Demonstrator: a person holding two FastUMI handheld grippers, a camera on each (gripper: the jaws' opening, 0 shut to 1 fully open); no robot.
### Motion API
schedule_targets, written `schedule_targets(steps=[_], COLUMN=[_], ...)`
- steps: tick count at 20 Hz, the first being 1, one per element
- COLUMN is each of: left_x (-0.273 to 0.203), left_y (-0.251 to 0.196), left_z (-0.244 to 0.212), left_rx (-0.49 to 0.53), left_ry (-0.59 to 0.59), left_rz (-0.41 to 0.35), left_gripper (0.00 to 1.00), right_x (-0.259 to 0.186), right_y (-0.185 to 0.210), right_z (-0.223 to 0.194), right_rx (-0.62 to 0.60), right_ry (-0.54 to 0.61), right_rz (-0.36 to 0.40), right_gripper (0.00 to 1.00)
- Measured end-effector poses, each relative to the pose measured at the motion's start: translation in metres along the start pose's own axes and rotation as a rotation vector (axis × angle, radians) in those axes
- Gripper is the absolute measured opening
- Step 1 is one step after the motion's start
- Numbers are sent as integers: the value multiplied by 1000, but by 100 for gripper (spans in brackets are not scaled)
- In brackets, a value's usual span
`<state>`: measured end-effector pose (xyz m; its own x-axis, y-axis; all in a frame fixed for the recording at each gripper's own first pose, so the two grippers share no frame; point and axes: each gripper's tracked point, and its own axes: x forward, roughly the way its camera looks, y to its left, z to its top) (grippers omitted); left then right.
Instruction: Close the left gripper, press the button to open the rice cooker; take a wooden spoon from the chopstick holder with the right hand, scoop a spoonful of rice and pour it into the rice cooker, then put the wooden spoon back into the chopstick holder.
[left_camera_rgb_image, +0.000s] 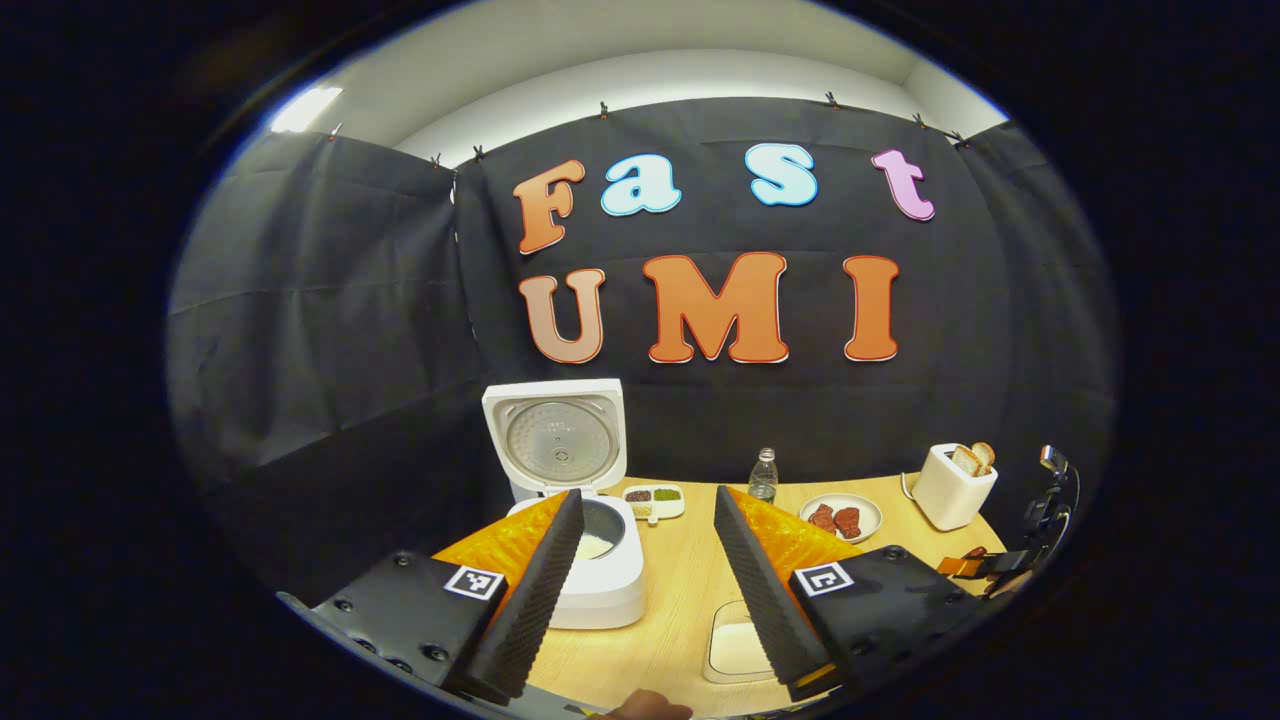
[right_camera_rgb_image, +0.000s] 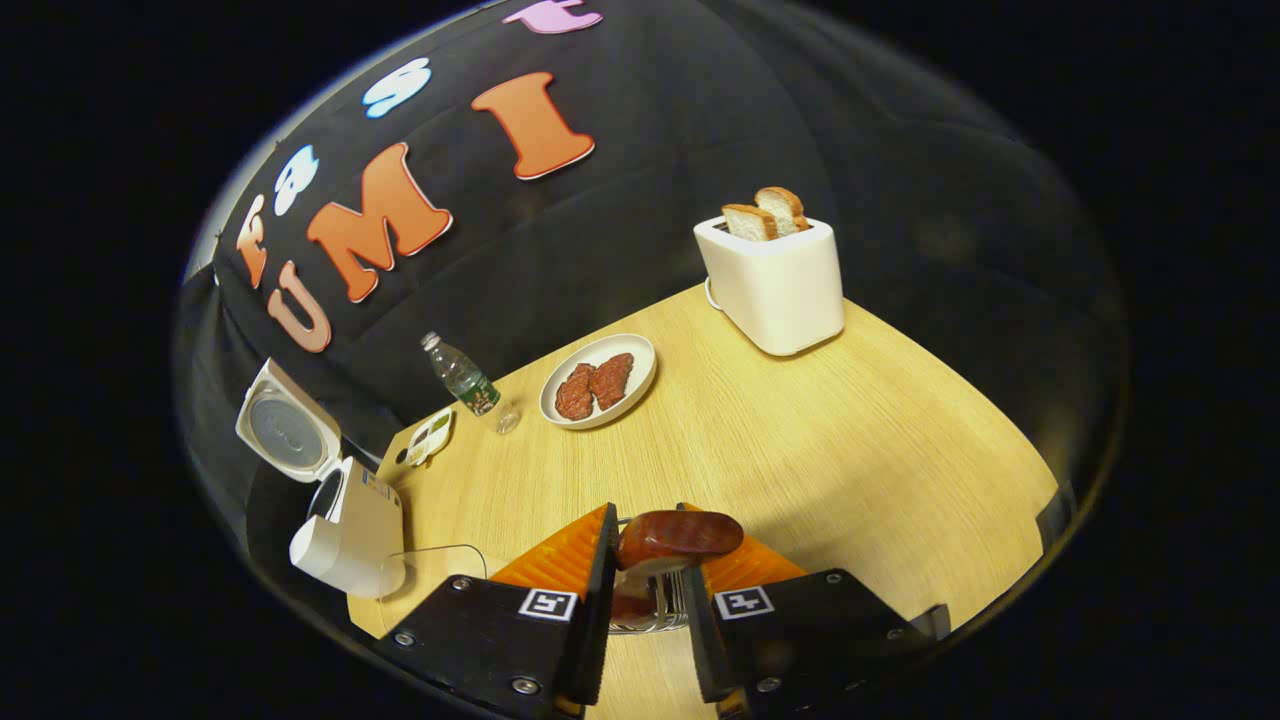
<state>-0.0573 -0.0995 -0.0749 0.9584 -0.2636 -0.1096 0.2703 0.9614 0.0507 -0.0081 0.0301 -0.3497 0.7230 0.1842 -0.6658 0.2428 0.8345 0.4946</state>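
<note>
The rice cooker (left_camera_rgb_image: 590, 560) sits near the worktop's (left_camera_rgb_image: 680, 600) left edge with its lid (left_camera_rgb_image: 556, 436) swung up and back, upright, inner face toward the front; white rice shows in the pot. Just behind it, at the back edge, lies a small divided dish (left_camera_rgb_image: 654, 499), then a water bottle (left_camera_rgb_image: 763, 475), a plate (left_camera_rgb_image: 842, 516) with 2 reddish pieces, and a toaster (left_camera_rgb_image: 952, 486) holding 2 bread slices near the back right corner. A clear container of rice (left_camera_rgb_image: 738, 645) stands near the front edge, just right of the cooker.

The left claw (left_camera_rgb_image: 645, 600) hangs open above the front edge, its fingers well apart and gripping nothing.

In the right gripper view, the right claw (right_camera_rgb_image: 645, 600) has its fingers narrowly parted around the wooden spoon (right_camera_rgb_image: 678, 538), whose rounded end lies crosswise above a wire chopstick holder (right_camera_rgb_image: 650, 610); whether both fingers press on it cannot be told.
</note>
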Motion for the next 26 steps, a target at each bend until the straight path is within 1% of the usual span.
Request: schedule_targets(steps=[1, 3, 5, 6, 8, 9, 10, 14, 16, 19, 21, 22, 24, 26], left_x=[5, 17, 27, 29, 36, 40, 43, 57, 63, 69, 70, 72, 71, 65], left_y=[1, 3, 5, 6, 7, 11, 13, 26, 39, 55, 63, 67, 78, 85], left_z=[5, 10, 13, 14, 13, 13, 11, -1, -3, -9, -16, -20, -20, -19], left_rx=[5, 35, 72, 91, 117, 124, 122, 83, 67, 41, 34, 35, 53, 71], left_ry=[-13, -33, -41, -45, -56, -57, -57, -31, -26, -18, -1, 9, -2, -22], left_rz=[-15, -41, -64, -77, -100, -107, -111, -120, -99, -58, -39, -30, -2, 8], left_gripper=[90, 90, 90, 90, 90, 84, 85, 89, 90, 90, 91, 91, 92, 91], right_x=[1, 3, 2, 1, -2, -3, -9, -40, -61, -80, -81, -77, -71, -64], right_y=[0, 0, 7, 11, 13, 15, 19, 41, 60, 105, 137, 146, 163, 176], right_z=[-4, -1, 0, -1, -2, 2, 8, 42, 58, 62, 52, 41, 22, 3], right_rx=[15, 59, 99, 97, 65, 68, 61, -13, -73, -155, -183, -202, -246, -313], right_ry=[8, -7, -22, -33, -45, -52, -63, -153, -200, -224, -203, -184, -151, -129], right_rz=[-14, -43, -51, -53, -78, -93, -94, -83, -55, 33, 103, 125, 155, 173], right_gripper=[34, 29, 25, 21, 20, 19, 17, 17, 17, 16, 16, 17, 16, 16])
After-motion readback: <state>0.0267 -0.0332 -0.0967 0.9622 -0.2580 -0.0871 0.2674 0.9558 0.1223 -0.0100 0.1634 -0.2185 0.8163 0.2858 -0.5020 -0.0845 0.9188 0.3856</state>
